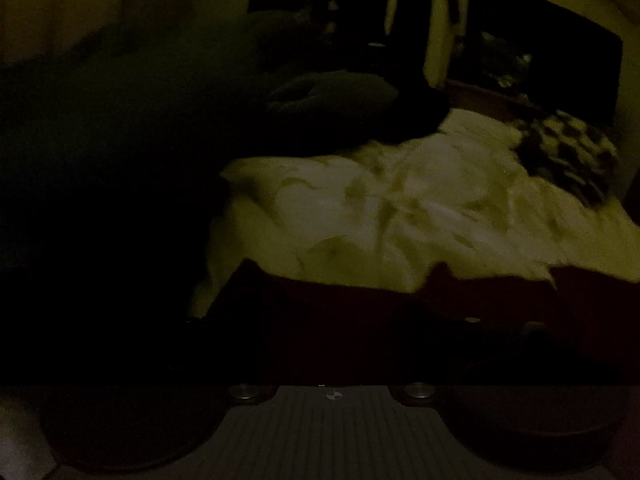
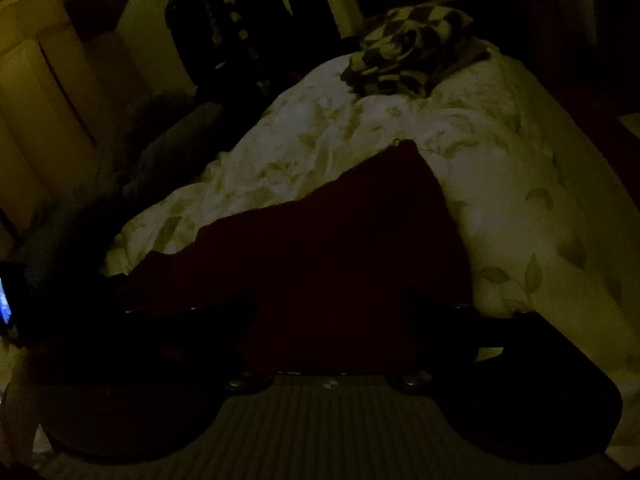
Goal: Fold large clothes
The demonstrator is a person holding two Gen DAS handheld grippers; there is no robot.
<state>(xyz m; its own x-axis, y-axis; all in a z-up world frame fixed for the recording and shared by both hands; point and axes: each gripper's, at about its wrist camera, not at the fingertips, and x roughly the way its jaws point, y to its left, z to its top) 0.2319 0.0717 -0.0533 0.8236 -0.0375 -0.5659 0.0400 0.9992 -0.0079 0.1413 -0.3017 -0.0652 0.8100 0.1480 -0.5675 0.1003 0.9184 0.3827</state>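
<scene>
The room is very dark. A dark red garment [image 2: 328,232] lies spread on a white bed cover with a leaf print [image 2: 400,128]. In the right wrist view it runs from between my fingers up to a corner near the middle of the bed. My right gripper [image 2: 328,308] is over its near edge, the fingers [image 2: 200,312] wide apart with cloth between them. In the left wrist view the same red garment [image 1: 360,312] fills the lower frame. My left gripper [image 1: 332,344] is lost in the dark against it; I cannot tell how its jaws stand.
A black-and-white checkered cloth [image 2: 408,52] lies bunched at the far end of the bed, also in the left wrist view [image 1: 568,156]. A dark green fuzzy blanket [image 1: 140,112] lies heaped at the left. Pale cupboard doors [image 2: 52,92] stand beyond.
</scene>
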